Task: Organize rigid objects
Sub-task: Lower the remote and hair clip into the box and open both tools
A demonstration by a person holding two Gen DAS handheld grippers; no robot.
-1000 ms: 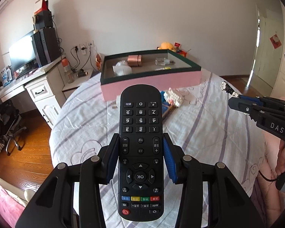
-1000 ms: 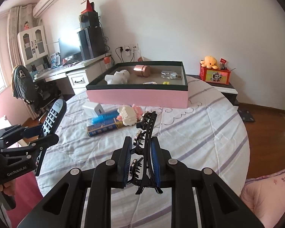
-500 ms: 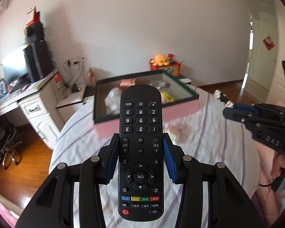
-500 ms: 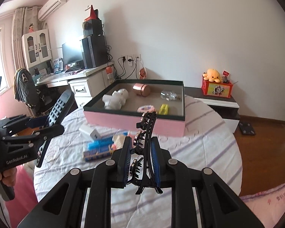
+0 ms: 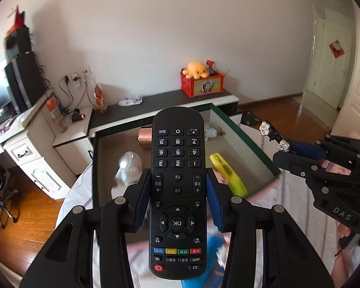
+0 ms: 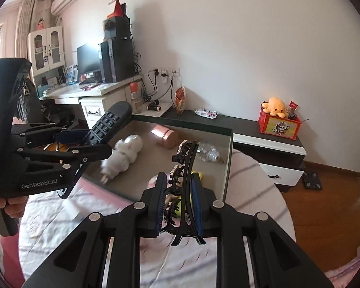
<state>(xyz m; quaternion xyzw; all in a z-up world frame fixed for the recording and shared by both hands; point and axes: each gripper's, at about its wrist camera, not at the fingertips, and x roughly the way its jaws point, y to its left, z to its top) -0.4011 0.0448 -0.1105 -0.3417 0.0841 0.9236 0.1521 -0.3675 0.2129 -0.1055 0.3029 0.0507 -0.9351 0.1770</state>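
Tools are hovering side by side above the box's near wall. Left tool is reaching forward, level, clamping a black remote over the open box. Right tool is gripping a black hair claw on edge, its tip pointing into the box near a clear bottle.

Round table, striped cloth; open box sits on it.
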